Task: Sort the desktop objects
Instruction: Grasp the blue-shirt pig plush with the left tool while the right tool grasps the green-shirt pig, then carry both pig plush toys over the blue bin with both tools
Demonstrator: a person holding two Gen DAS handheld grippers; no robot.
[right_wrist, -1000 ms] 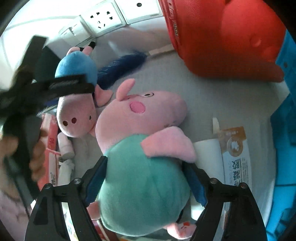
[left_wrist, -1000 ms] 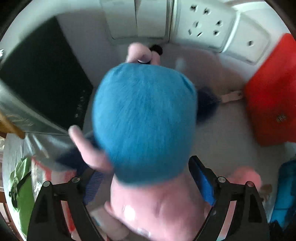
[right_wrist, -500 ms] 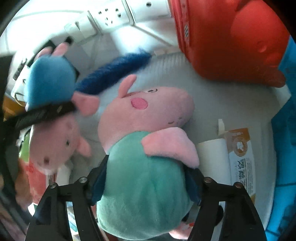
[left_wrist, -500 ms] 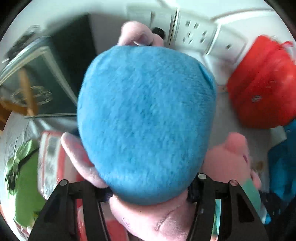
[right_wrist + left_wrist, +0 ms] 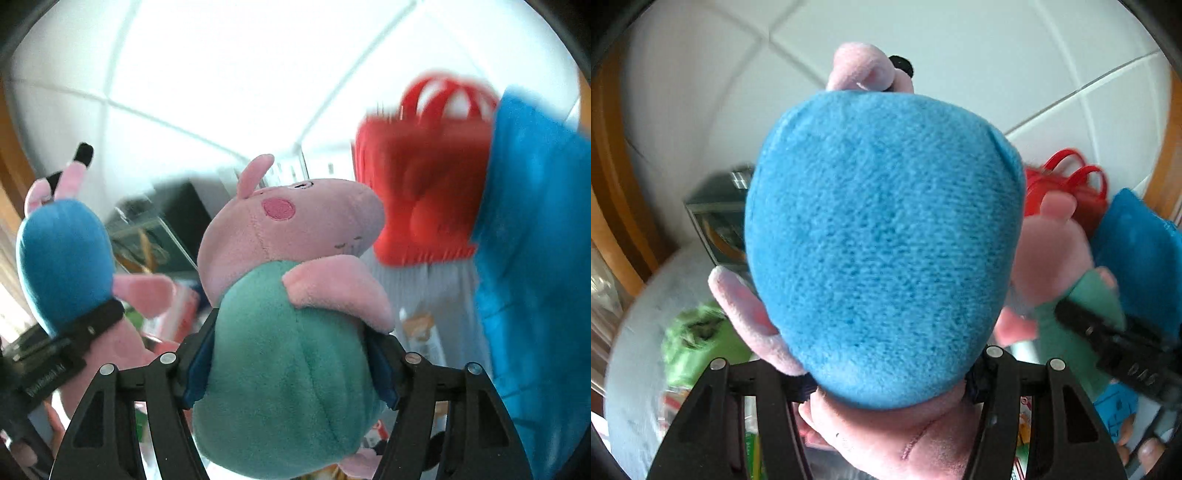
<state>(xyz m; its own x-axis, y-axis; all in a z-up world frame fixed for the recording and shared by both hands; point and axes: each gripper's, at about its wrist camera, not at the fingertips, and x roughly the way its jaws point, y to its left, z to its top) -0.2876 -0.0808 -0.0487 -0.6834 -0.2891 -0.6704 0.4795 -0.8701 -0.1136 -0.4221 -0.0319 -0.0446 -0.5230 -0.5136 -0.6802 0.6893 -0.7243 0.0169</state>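
My left gripper [image 5: 886, 373] is shut on a pink pig plush in a blue top [image 5: 882, 240], held upside down and lifted off the table; the plush fills the left wrist view and also shows in the right wrist view [image 5: 62, 262]. My right gripper [image 5: 290, 358] is shut on a pink pig plush in a green top [image 5: 284, 354], also lifted, head up. That plush shows at the right of the left wrist view [image 5: 1067, 273], with the right gripper's finger [image 5: 1108, 343] across it.
A red bag with handles [image 5: 424, 177] and a blue bag [image 5: 535, 240] stand at the right. A dark glass box [image 5: 162, 225] stands at the back by the tiled wall. A green toy [image 5: 698, 339] and red packets [image 5: 177, 310] lie on the white table [image 5: 631, 354].
Both grippers have risen with their plush toys and tilted up, so the tiled wall now fills the top. The wall sockets have dropped out of view.
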